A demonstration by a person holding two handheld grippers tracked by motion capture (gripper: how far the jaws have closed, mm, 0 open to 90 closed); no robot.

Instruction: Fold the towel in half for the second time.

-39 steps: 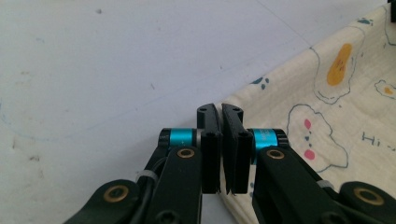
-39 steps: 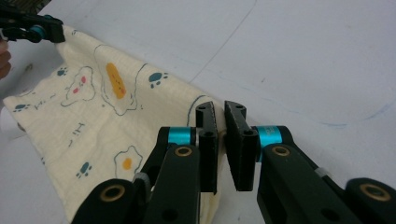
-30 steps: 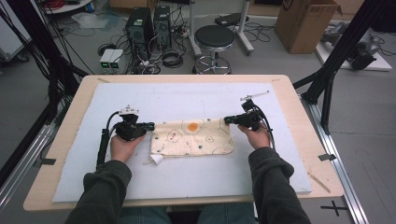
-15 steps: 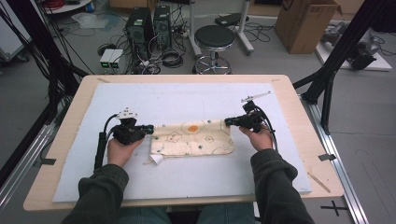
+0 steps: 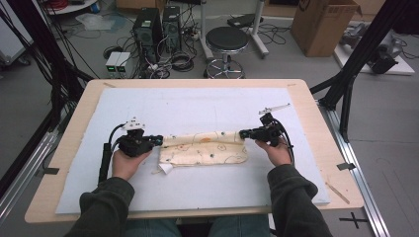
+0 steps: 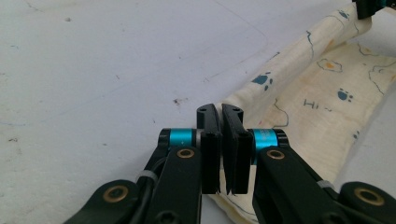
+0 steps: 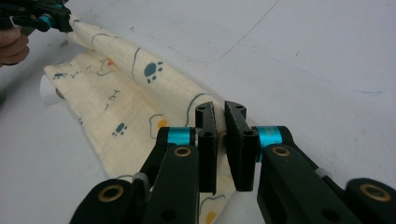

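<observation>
A: What do the black jaws of the left gripper (image 6: 222,148) hold?

B: They are pressed together on a corner of the cream cloth (image 6: 322,112), pinching its edge.

A: How does the cloth lie?

B: It runs away to the upper right over the white table cover (image 6: 102,70), its far edge lifted into a fold. Blue paw prints and orange spots mark it.

A: Anything at the far end?

B: The other gripper (image 6: 373,7), at the top right corner, right at the cloth's far end.
</observation>
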